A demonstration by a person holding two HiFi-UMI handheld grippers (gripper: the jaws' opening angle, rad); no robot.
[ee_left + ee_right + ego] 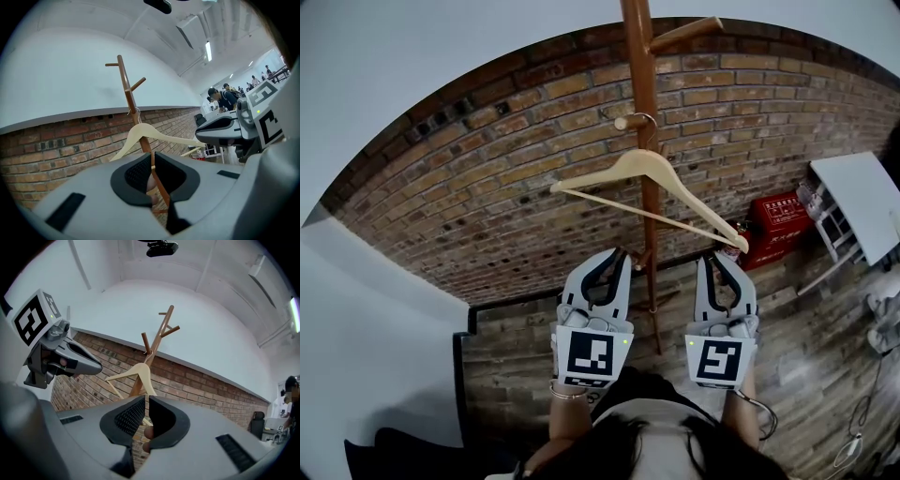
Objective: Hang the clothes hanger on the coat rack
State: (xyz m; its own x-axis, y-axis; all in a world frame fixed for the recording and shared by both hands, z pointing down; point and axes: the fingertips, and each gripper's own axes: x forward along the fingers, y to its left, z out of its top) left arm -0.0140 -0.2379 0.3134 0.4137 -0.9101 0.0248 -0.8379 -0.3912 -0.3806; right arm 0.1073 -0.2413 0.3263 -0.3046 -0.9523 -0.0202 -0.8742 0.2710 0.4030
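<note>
A pale wooden clothes hanger [642, 164] hangs by its metal hook on a low peg of the brown wooden coat rack [645, 84], tilted down to the right. Both grippers sit below it, apart from it, pointing at the rack's pole. My left gripper [619, 251] has its jaws almost together with only a thin slit and nothing between them [152, 161]. My right gripper [720, 255] looks the same, empty, just under the hanger's lower right tip [145, 404]. Both gripper views show the hanger [140, 133] [140, 373] ahead on the rack [126, 89] [161, 331].
A low brick wall [487, 187] runs behind the rack. A red crate [780, 217] and a white shelf unit [858, 202] stand to the right on the plank floor. People [220, 98] stand far off at the right of the left gripper view.
</note>
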